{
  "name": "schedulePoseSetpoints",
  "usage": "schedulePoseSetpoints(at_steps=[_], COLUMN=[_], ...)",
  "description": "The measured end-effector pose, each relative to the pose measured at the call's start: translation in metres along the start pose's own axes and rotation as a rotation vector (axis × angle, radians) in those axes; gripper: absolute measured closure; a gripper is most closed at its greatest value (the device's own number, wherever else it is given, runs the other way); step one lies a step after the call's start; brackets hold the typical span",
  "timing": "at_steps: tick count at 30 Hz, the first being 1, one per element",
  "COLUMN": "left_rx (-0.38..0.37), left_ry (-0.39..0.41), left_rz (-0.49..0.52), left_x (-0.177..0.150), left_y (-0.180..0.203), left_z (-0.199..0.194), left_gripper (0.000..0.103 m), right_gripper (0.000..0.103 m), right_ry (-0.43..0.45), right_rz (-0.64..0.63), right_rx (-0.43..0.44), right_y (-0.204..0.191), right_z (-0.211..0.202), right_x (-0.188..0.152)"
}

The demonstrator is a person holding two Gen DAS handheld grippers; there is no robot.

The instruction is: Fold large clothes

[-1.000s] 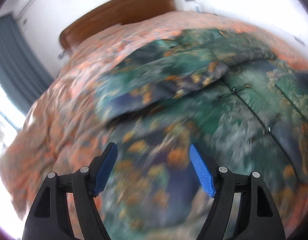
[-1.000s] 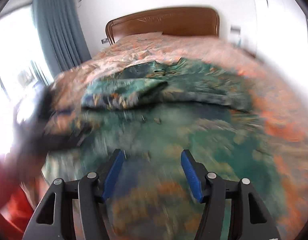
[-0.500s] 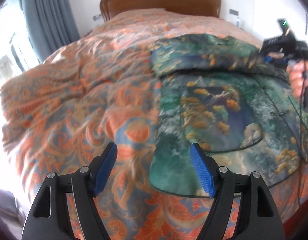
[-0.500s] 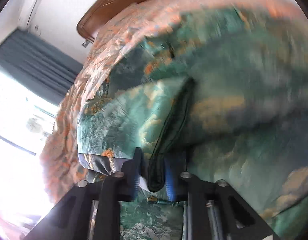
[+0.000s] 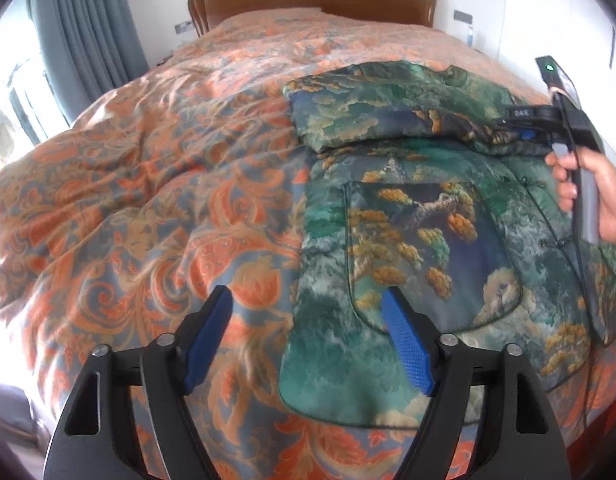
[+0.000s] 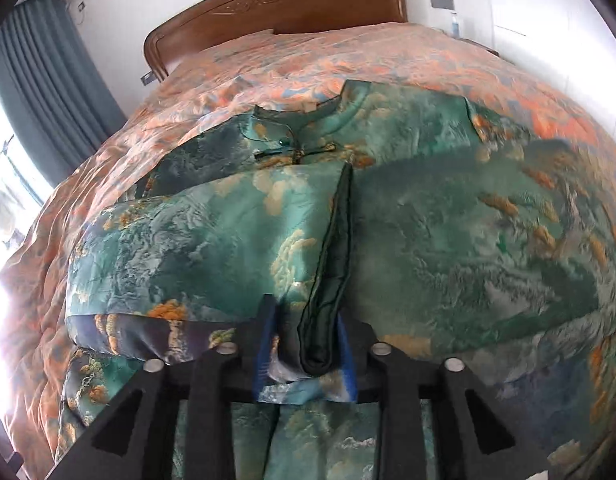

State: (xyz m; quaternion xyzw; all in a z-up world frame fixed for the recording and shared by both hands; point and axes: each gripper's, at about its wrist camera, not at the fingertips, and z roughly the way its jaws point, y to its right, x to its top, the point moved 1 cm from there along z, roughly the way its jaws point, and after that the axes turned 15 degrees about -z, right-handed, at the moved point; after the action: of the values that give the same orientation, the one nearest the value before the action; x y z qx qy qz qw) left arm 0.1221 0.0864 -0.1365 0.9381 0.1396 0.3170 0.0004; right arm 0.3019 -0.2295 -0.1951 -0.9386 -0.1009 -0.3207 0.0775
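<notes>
1. Swinging across since a second ago, the left gripper [image 5: 308,344] now looks over the jacket's near corner, where before the frame held only blurred cloth.
2. Its jaws are wide and opening further, with nothing between them; the hem sits just under the right-hand pad.
3. Over on the other side, the right gripper [image 6: 303,354] has the folded sleeve's [image 6: 211,248] dark cuff edge between its pads, jaws easing apart, so it looks like a release, not a fresh grab.
4. Where's the jacket [image 5: 420,248]? Flat on the bed [image 5: 155,184], lower right of the left view, sleeve laid across the chest near the collar.
5. Step in hand, as I read it: the sleeve fold is being set down.
6. Next call: right hand [image 5: 600,208] clears the cuff without dragging it, and the left drops onto the hem corner to pinch it for the fold upward.
</notes>
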Motion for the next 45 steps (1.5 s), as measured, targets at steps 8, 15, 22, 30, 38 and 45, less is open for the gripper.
schedulePoseSetpoints(at_steps=[8,15,22,30,38,45], left_rx=[-0.197,-0.201,-0.129,-0.156,-0.111,-0.053], left_ry=[0.041,0.012,-0.127,-0.139,-0.142,-0.179], left_rz=[-0.029,-0.037,0.020,0.015,-0.037,-0.117], left_x=[0.099,0.160,0.144,0.170,0.222,0.216], left_y=[0.020,0.053,0.073,0.067,0.083,0.082], left_z=[0.032,0.120,0.195,0.172,0.216,0.263], left_gripper=[0.009,0.026,0.032,0.020,0.015,0.009], right_gripper=[0.049,0.040,0.040,0.040,0.040,0.040], right_ry=[0.147,0.219,0.135,0.113,0.201,0.153], right_rz=[-0.126,-0.100,-0.072,0.058,0.052,0.025], right_rx=[-0.103,0.037,0.060,0.066,0.078,0.094], right_y=[-0.004,-0.013,-0.018,0.012,0.009,0.001], right_z=[-0.085,-0.166,-0.180,-0.178,-0.196,-0.185], right_x=[-0.021,-0.094,-0.172,-0.197,-0.185,-0.194])
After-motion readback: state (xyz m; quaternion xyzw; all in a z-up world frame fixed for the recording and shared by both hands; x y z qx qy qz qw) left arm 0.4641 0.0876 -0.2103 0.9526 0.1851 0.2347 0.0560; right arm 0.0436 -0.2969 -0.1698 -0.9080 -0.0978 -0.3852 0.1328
